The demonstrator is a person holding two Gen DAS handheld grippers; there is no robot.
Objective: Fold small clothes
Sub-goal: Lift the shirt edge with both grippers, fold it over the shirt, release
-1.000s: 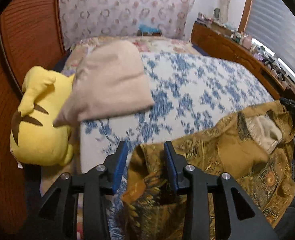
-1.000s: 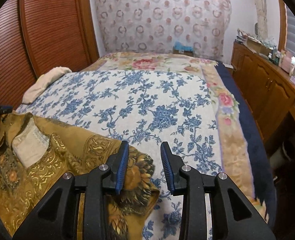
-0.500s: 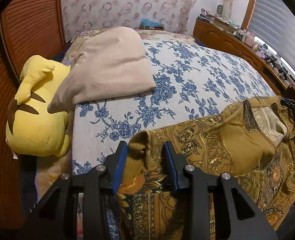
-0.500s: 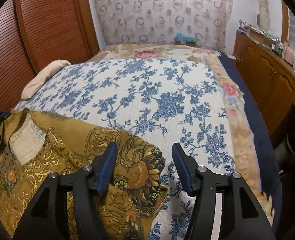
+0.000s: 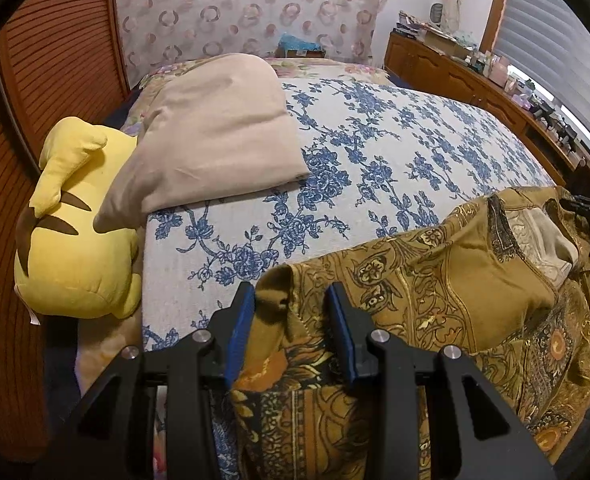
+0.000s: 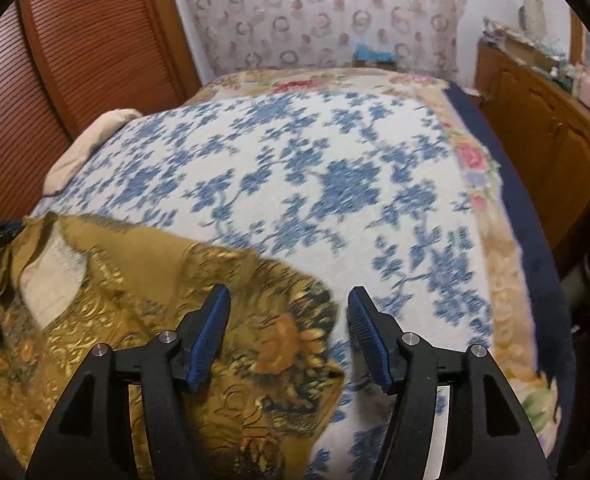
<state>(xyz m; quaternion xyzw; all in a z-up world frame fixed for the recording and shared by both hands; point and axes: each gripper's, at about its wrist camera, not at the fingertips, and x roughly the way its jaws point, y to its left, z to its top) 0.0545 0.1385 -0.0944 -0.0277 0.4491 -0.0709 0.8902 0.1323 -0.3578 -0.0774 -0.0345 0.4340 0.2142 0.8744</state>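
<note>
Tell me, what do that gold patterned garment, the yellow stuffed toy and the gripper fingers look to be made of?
The gold patterned garment looks like thin woven cloth with shiny metallic print: it creases softly and glints. The yellow stuffed toy seems plush, matte and fuzzy, with sewn seams. The left gripper appears to be rigid black plastic with metal screws; its fingers carry ribbed blue pads, probably rubber.

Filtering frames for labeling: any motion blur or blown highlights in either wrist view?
Left wrist: sharp; gold patterned garment and yellow plush toy crisp, window strip at right overexposed. Right wrist: motion-blurred, blue floral bedspread smeared, right gripper itself sharp. Both: strong fisheye vignette.
</note>
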